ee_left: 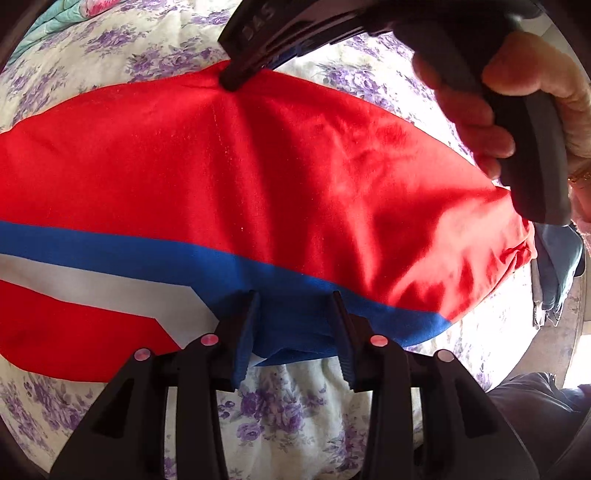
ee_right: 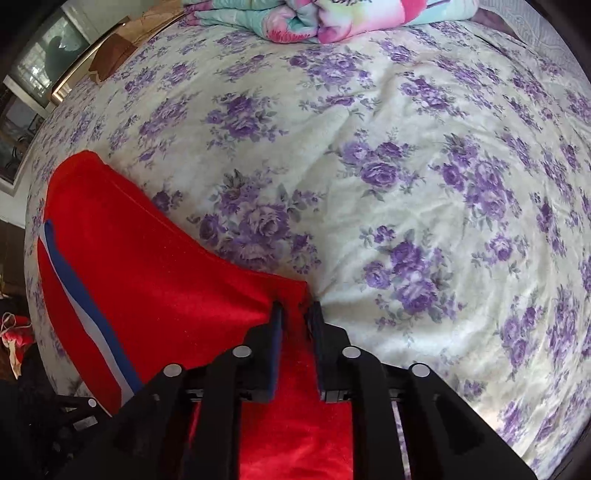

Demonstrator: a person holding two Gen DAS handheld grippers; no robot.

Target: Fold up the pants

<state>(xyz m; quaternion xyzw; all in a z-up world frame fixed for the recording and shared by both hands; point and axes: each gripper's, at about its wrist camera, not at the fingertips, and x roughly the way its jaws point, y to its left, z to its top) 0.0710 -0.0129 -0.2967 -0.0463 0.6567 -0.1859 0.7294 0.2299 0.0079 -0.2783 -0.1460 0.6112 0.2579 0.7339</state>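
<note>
The red pants (ee_left: 280, 166) with a blue and white side stripe (ee_left: 110, 251) lie spread on the bed. My left gripper (ee_left: 295, 299) is at the near edge, its fingers apart around a bunch of the blue stripe cloth. My right gripper (ee_left: 236, 79) shows in the left wrist view at the far edge of the pants, pinching the red cloth. In the right wrist view the right gripper (ee_right: 295, 310) is shut on a corner fold of the red pants (ee_right: 155, 280).
The bed has a cream sheet with purple flowers (ee_right: 388, 166). A folded pastel quilt (ee_right: 314, 18) lies at the far end. Dark blue clothes (ee_left: 554, 273) lie at the bed's right edge. A wooden cabinet and a window (ee_right: 48, 66) stand beyond the bed's left side.
</note>
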